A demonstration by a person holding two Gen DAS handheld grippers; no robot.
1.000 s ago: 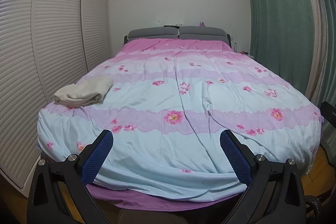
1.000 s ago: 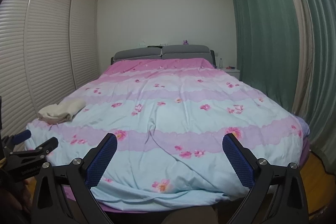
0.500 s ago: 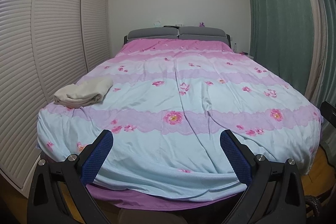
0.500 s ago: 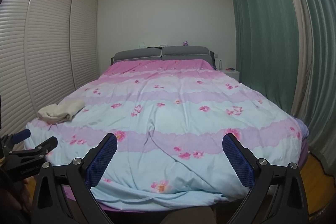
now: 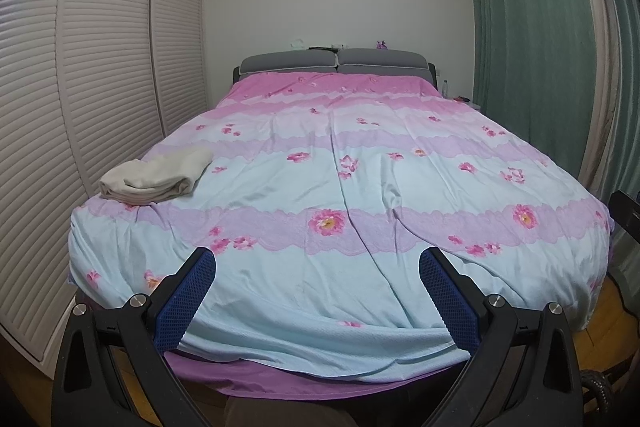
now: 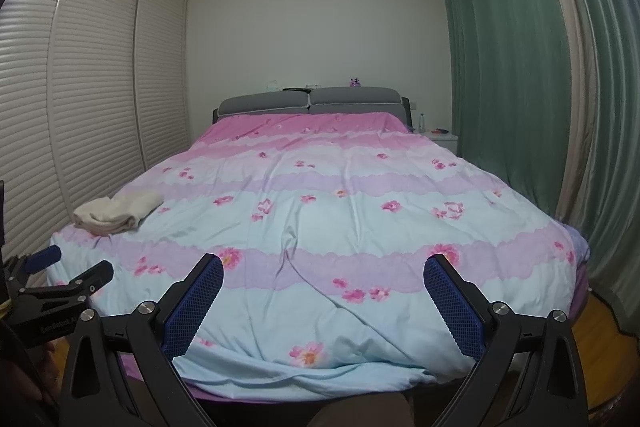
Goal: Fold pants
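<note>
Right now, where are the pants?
The cream pants lie bunched on the flowery bedspread, near the bed's left edge beside the slatted closet doors. Both views show them left, beyond both open grippers.

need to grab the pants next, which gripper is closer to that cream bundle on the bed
Left. The left gripper is nearer the cream pants, ahead to its left; the right gripper is farther right. Both are off them.

Floral duvet (image 5: 360, 187), green curtains (image 6: 500, 87), perhaps a bottle (image 6: 421, 121).

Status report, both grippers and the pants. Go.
Left gripper open, empty. Right gripper open, empty. Beige pants bunched on the bed's left side, untouched. Nothing in the way.
</note>
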